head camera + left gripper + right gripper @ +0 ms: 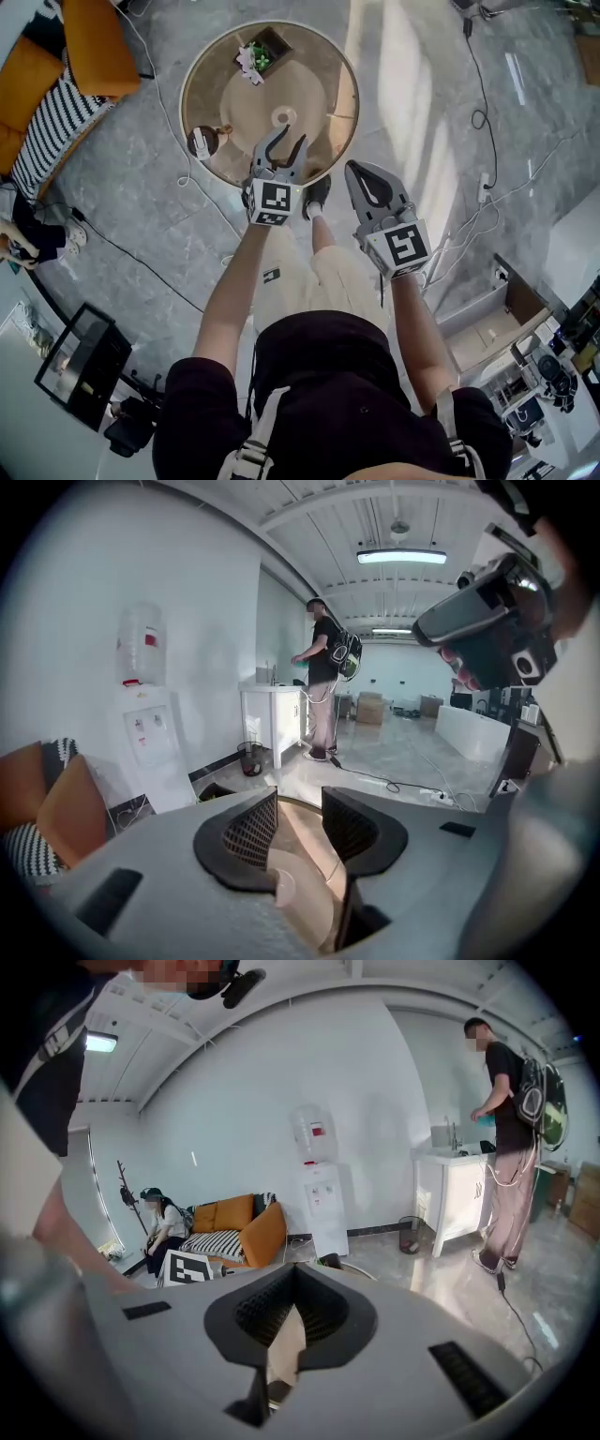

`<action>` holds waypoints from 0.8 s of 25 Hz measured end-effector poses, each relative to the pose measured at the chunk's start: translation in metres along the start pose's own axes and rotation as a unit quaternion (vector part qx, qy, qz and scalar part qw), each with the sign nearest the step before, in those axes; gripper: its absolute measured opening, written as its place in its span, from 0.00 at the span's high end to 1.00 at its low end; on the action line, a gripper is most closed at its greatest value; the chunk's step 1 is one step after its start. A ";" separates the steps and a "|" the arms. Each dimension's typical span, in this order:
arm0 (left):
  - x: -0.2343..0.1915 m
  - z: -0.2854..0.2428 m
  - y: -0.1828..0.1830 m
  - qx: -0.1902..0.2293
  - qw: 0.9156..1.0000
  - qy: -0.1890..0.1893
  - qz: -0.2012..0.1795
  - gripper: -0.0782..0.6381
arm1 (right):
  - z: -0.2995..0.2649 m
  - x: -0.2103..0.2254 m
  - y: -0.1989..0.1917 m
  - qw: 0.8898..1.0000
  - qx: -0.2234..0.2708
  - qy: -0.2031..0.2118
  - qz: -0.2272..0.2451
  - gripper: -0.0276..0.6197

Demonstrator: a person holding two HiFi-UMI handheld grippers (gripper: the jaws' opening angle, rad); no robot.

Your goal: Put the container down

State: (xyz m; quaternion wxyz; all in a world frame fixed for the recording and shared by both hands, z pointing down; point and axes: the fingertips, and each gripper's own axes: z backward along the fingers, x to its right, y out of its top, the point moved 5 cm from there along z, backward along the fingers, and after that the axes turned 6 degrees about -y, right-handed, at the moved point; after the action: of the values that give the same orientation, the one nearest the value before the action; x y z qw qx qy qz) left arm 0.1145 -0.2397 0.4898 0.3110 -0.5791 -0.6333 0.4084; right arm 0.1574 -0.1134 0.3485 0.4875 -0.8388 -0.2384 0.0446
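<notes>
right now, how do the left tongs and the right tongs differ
The left tongs stand open with an empty gap between them; the right tongs are shut, tips together. In the head view, the left tongs reach over the round table, while the right tongs sit off its edge. Both are grey and hold nothing.

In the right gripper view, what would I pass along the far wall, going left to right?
Seated person → orange sofa → water dispenser → white cabinet → standing person.
</notes>
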 end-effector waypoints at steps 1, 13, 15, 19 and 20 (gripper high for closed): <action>0.003 0.008 0.005 0.002 1.000 0.003 0.003 0.69 | 0.006 -0.003 0.002 1.000 0.002 0.003 0.000 0.95; 0.035 0.070 0.065 0.035 0.998 0.048 0.001 0.69 | 0.056 -0.017 0.029 0.999 0.028 0.035 0.017 0.95; 0.040 0.081 0.073 0.041 0.998 0.056 0.004 0.69 | 0.062 -0.019 0.033 0.998 0.039 0.040 0.020 0.95; 0.043 0.096 0.092 0.057 0.995 0.080 0.010 0.69 | 0.069 -0.017 0.045 0.997 0.055 0.045 0.032 0.95; 0.045 0.100 0.097 0.061 0.995 0.083 0.011 0.69 | 0.072 -0.016 0.048 0.997 0.058 0.045 0.034 0.95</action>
State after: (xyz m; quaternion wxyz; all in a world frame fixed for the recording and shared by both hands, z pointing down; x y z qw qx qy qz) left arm 0.0683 -0.2110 0.3534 0.3928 -0.5979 -0.5728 0.4001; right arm 0.1378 -0.0829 0.2684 0.5436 -0.8180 -0.1845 0.0373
